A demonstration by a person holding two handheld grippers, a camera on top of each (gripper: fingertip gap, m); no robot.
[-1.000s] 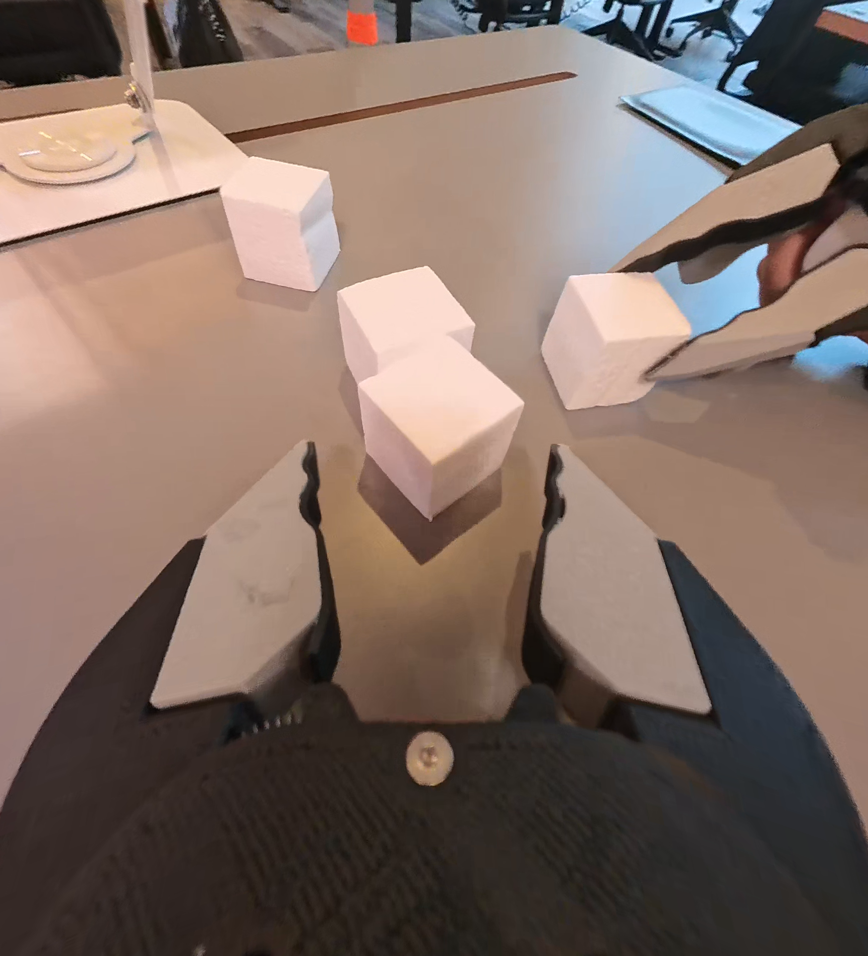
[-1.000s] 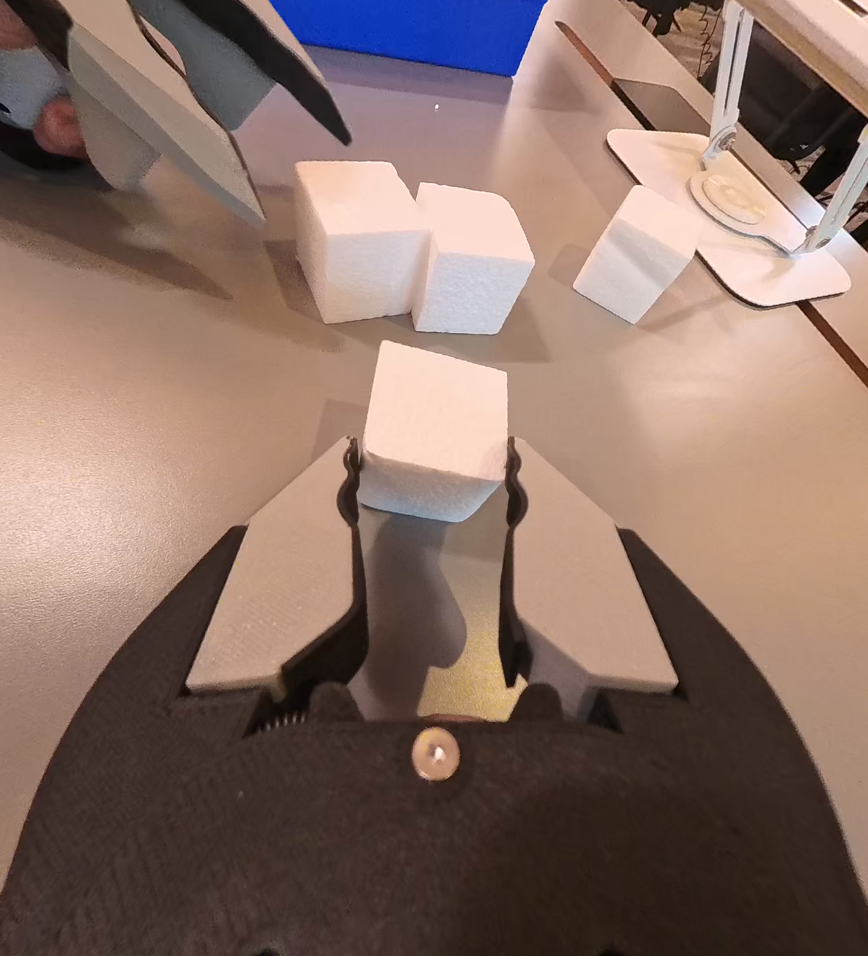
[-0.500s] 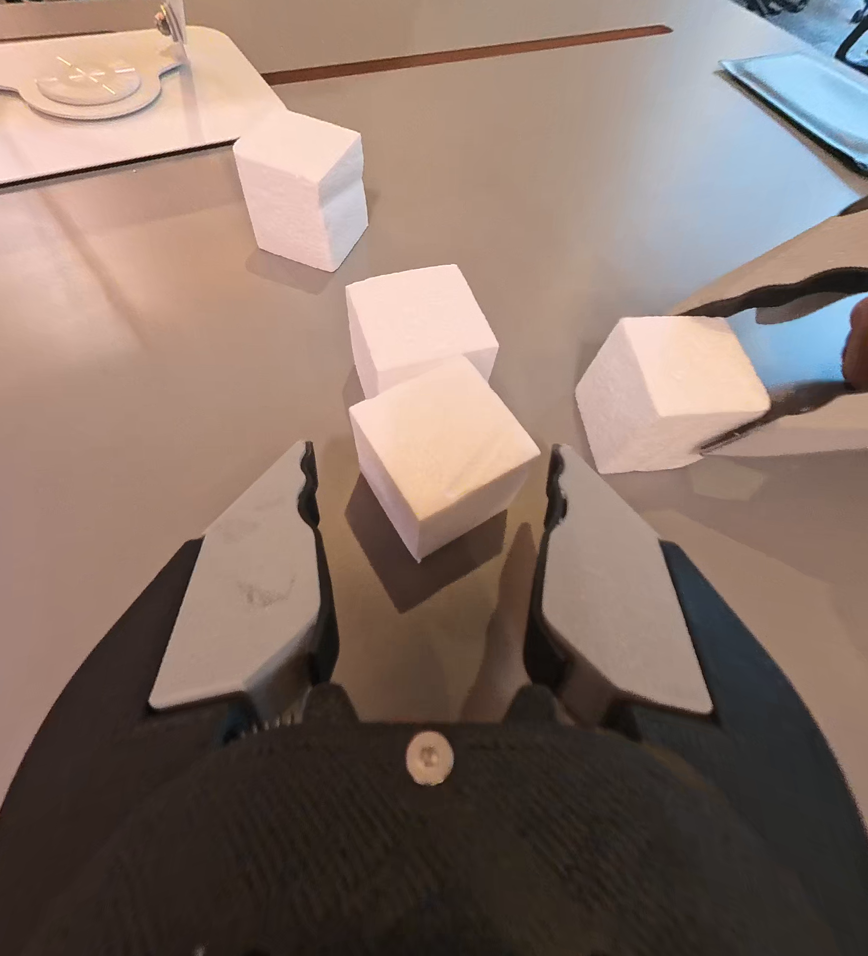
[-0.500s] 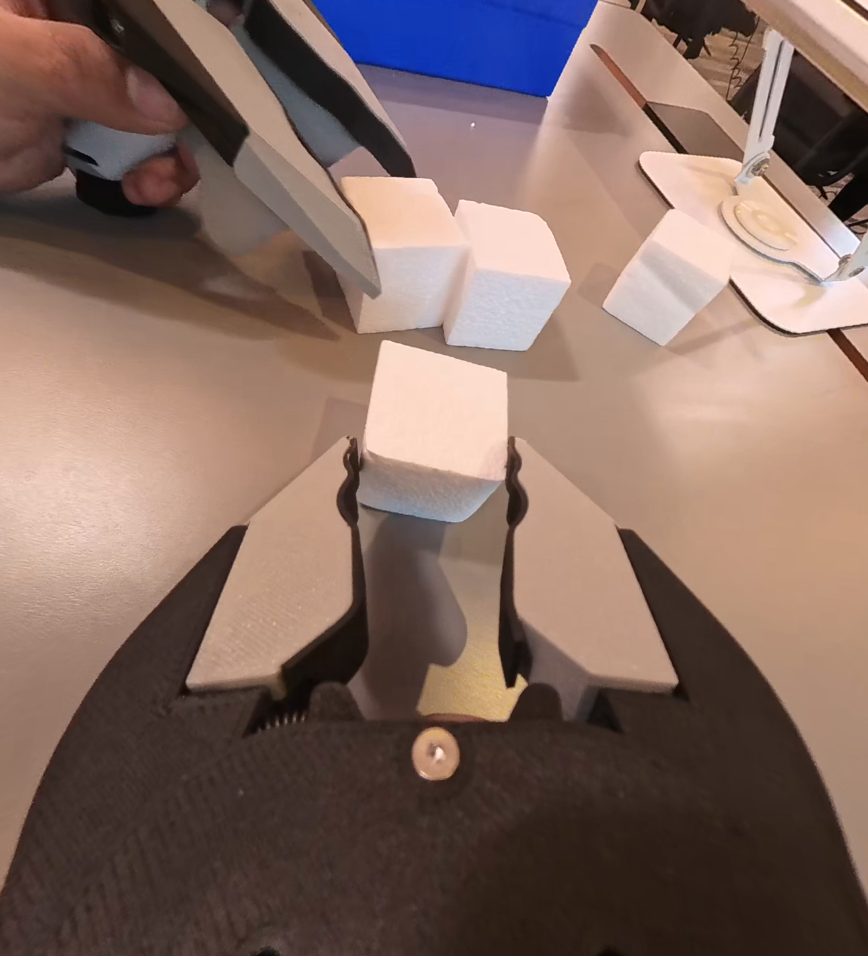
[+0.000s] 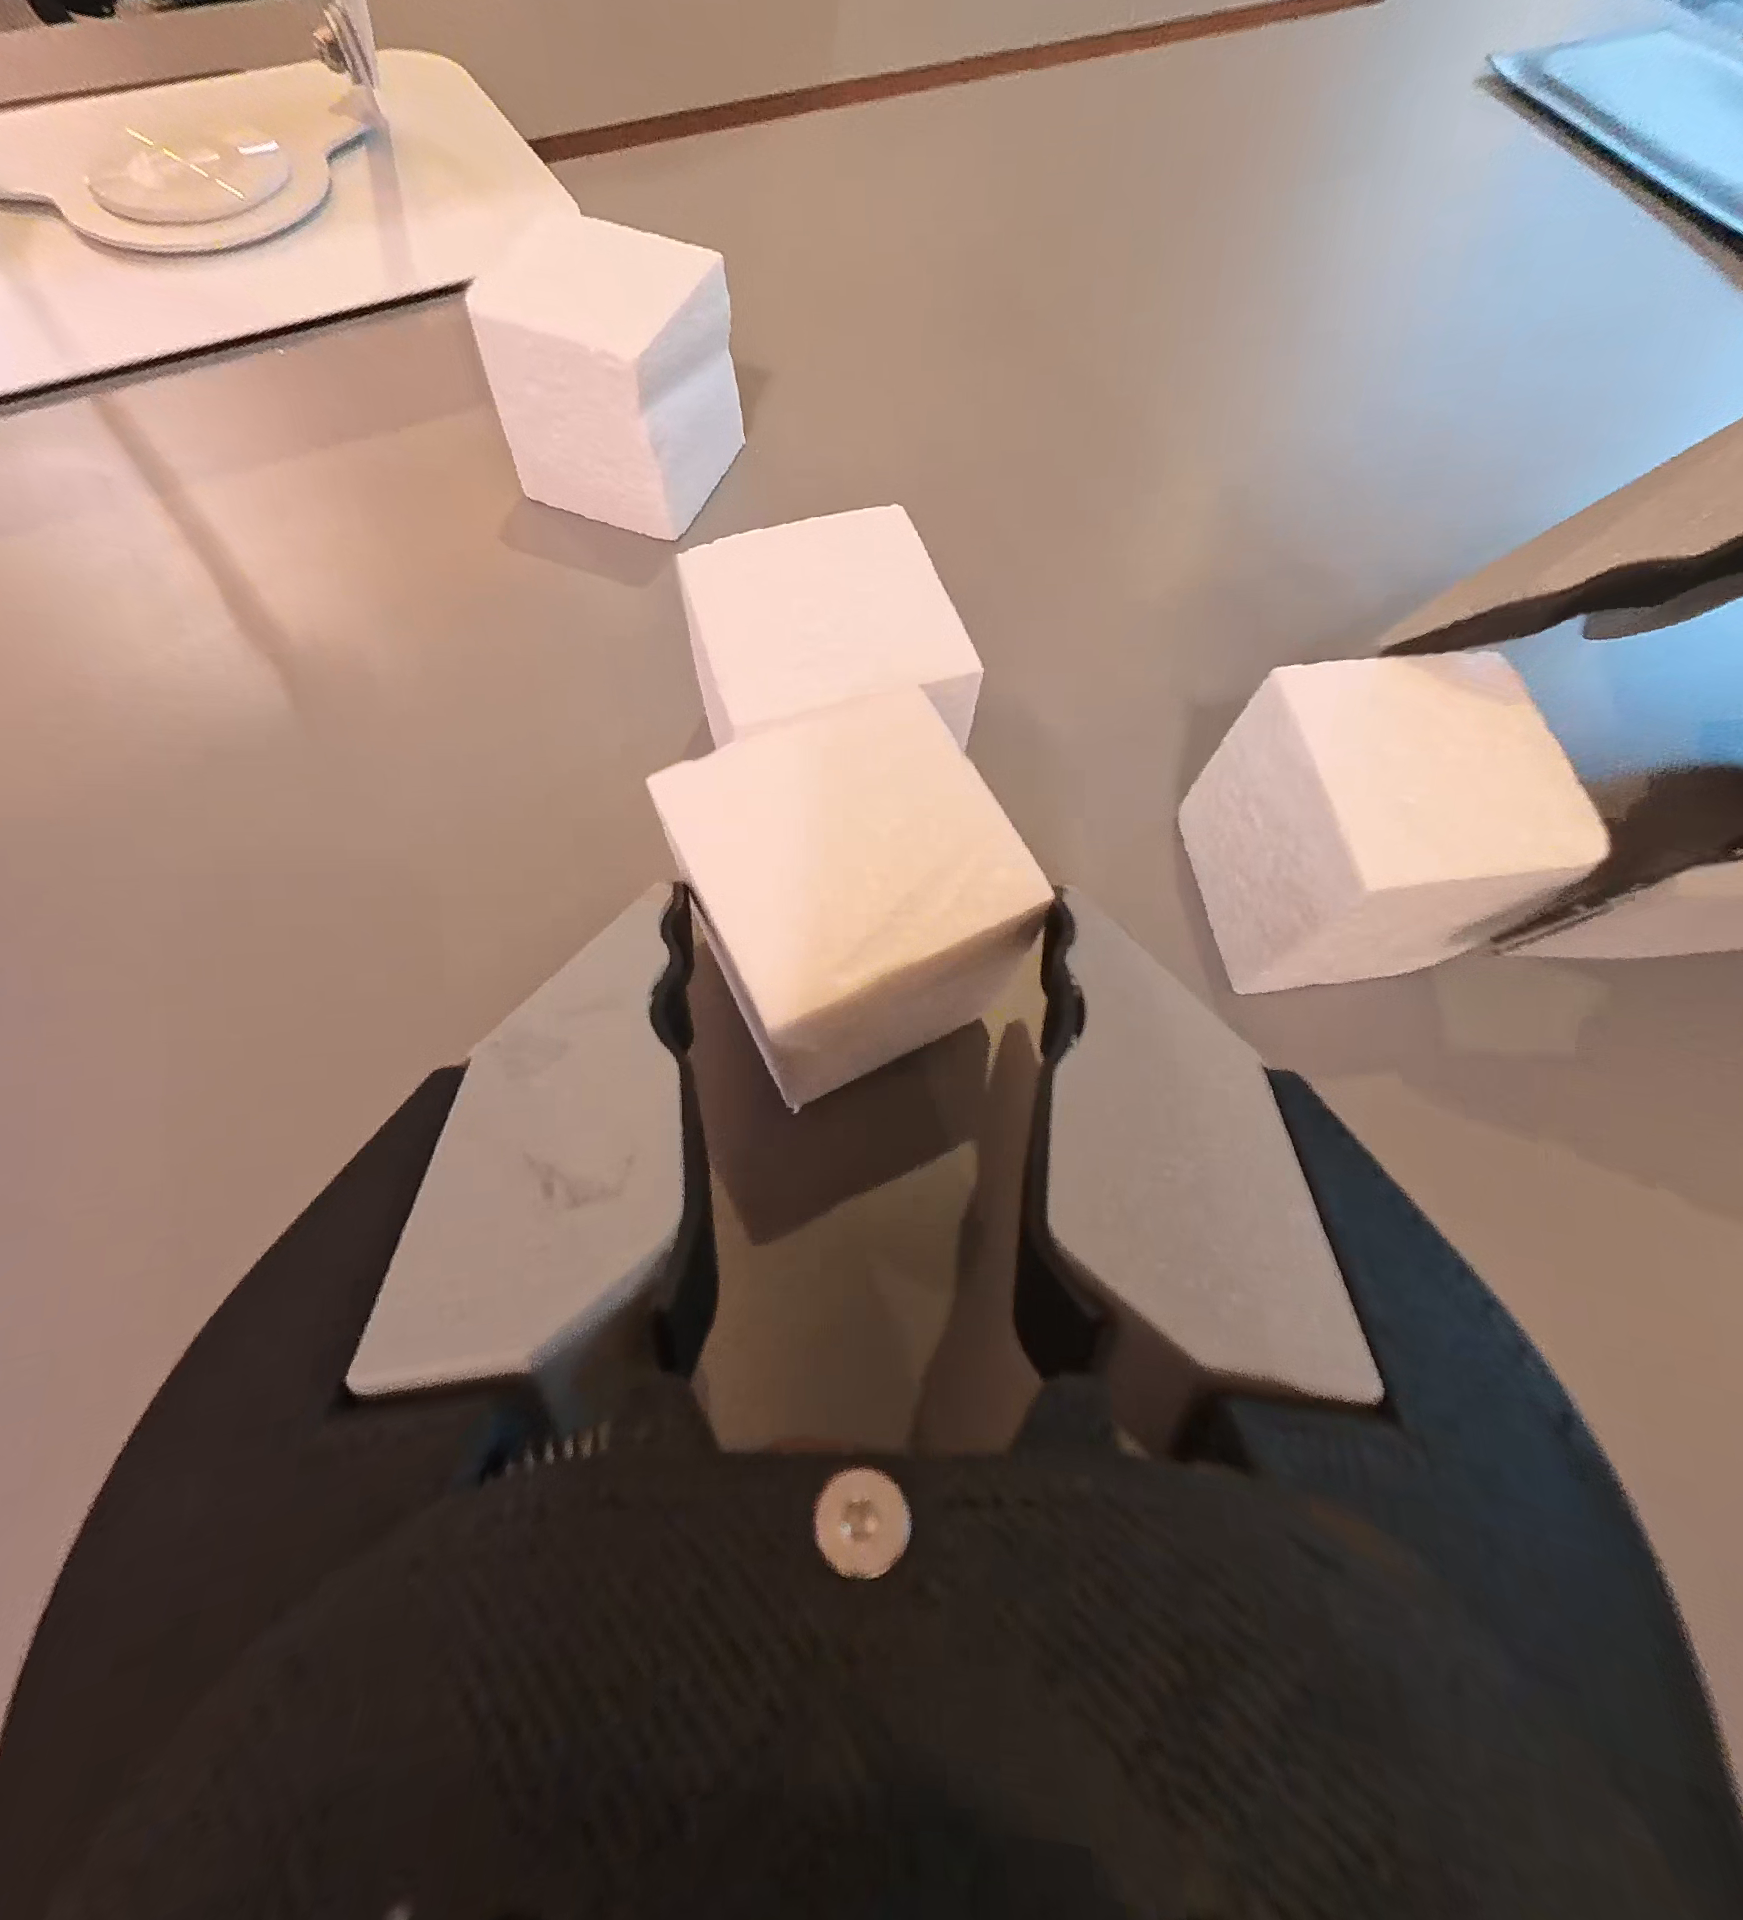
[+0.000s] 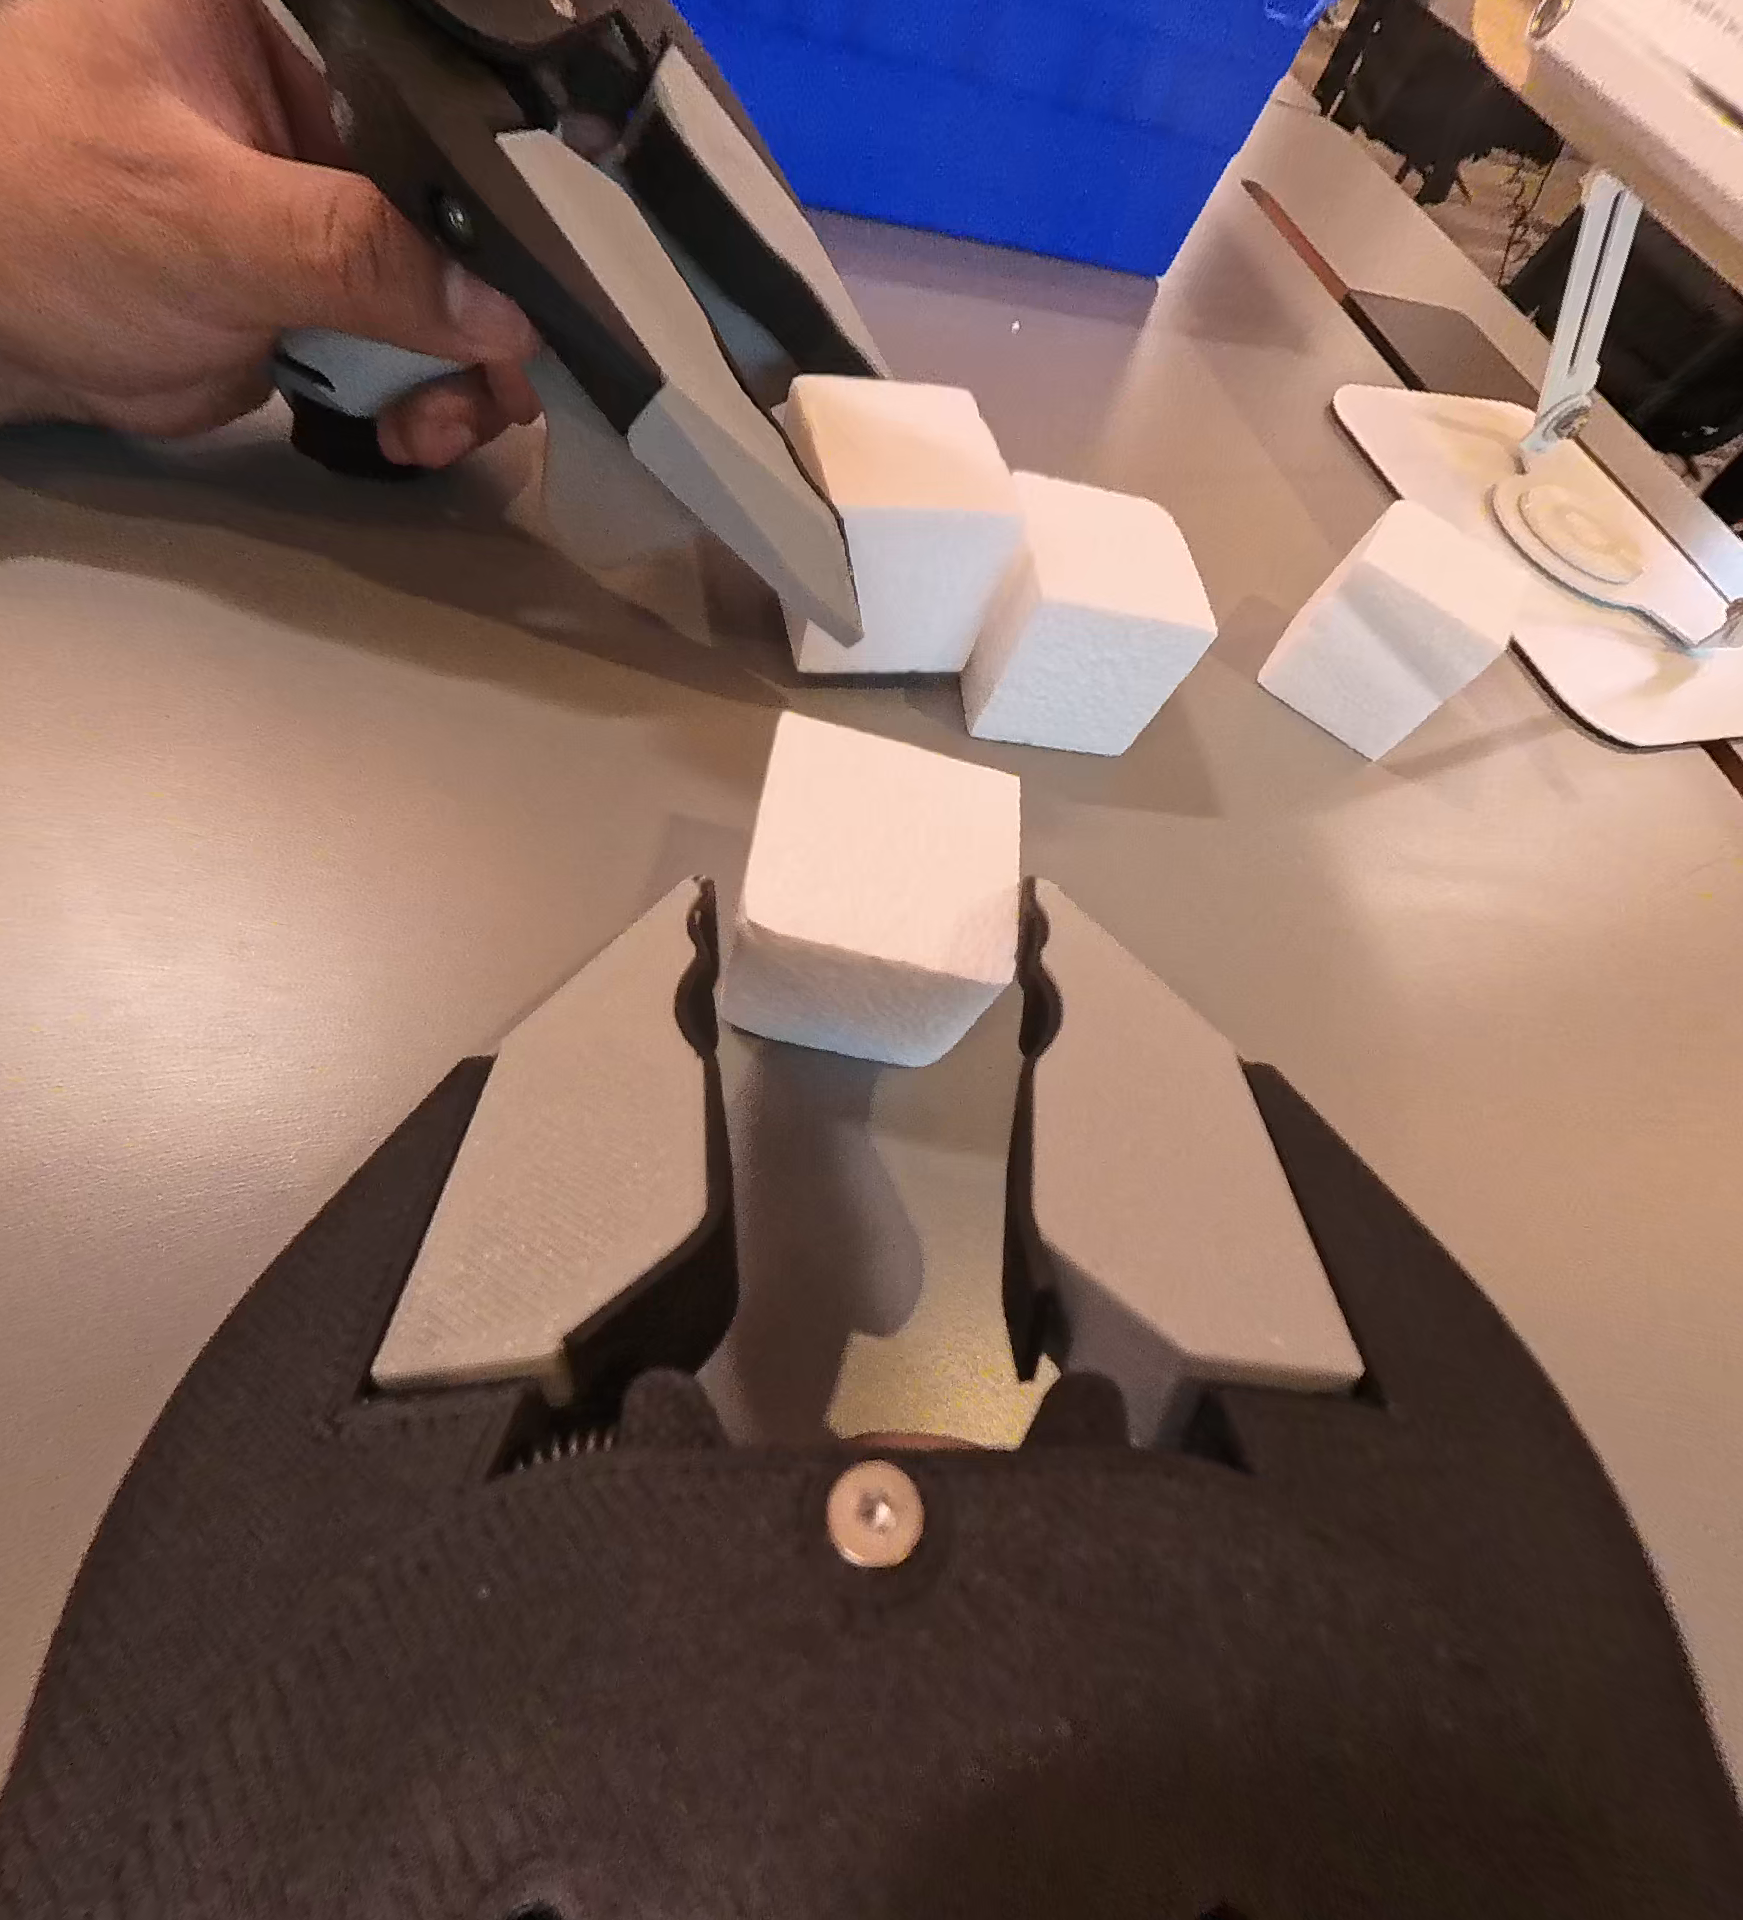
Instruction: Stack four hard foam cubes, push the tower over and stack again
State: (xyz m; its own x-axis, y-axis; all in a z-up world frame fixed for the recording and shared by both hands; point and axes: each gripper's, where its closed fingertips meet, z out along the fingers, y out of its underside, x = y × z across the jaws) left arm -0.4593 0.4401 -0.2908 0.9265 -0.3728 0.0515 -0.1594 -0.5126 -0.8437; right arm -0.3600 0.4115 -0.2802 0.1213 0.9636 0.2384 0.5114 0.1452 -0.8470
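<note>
**Four foam cubes on the table, two of them in grippers**

Four white foam cubes are in sight, none stacked. One cube (image 5: 851, 883) sits between the fingertips of the left gripper (image 5: 862, 935), whose jaws have narrowed to the cube's width and touch it at two opposite corners; whether it is lifted clear of the grey table (image 5: 223, 831) cannot be told. Directly behind it, touching or nearly so, a second cube (image 5: 831, 623) rests on the table. A third cube (image 5: 612, 374) stands farther back, apart from the pair, just beside a white stand base (image 5: 171, 260). The fourth cube (image 6: 872, 925) is clamped between the two fingers of the right gripper (image 6: 867, 945), jaws pressed on its side faces, held off to the right of the other three.

In the right wrist view the same count holds: one cube gripped in front, two side by side beyond it, one near the stand base. A person's hand (image 6: 171, 239) holds the left gripper there, its grey fingers angled down over the nearer of the two paired cubes. One blue bin (image 6: 981, 114) stands beyond the table's far edge, and one flat dark tray (image 5: 1677, 135) lies at the table's right.
</note>
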